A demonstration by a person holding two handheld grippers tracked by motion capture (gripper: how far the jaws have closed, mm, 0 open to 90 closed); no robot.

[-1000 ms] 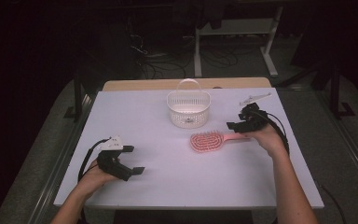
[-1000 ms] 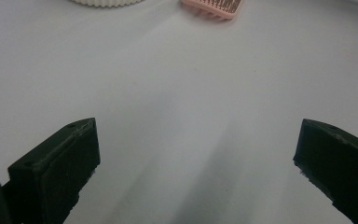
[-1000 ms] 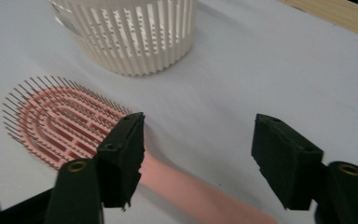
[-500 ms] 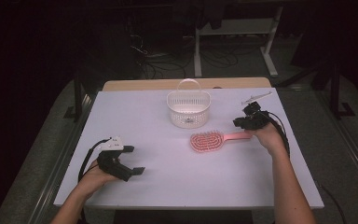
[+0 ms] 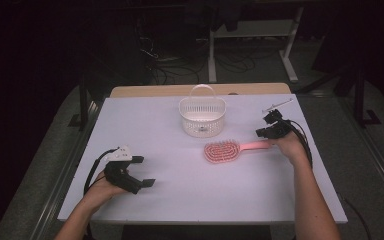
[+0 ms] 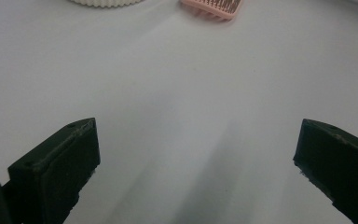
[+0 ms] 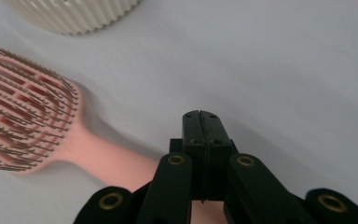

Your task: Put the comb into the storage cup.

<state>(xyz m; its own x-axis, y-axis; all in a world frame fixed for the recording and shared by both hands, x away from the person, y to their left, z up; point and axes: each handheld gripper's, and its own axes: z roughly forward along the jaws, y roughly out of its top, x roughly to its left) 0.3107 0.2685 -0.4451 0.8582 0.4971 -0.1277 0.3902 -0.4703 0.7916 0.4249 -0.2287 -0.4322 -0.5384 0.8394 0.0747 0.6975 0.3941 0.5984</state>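
Observation:
A pink hairbrush (image 5: 222,151) lies bristles up on the white table (image 5: 155,130), its handle pointing right. My right gripper (image 5: 269,131) sits at the end of that handle. In the right gripper view its jaws (image 7: 200,116) have just closed and meet pad to pad with nothing between them. The brush (image 7: 23,121) runs from the left under the gripper body. My left gripper (image 5: 143,171) rests at the near left, open wide over bare table (image 6: 196,154), with the brush head (image 6: 212,7) far ahead.
A white ribbed basket (image 5: 202,117) with a hoop handle stands at the back middle, just beyond the brush; its wall shows in the right gripper view (image 7: 74,14). A thin light rod (image 5: 277,105) lies at the back right corner. A wooden strip (image 5: 200,90) borders the far edge.
The right hand has dropped a little toward the brush handle's end. The brush, the basket and the left hand have kept their places.

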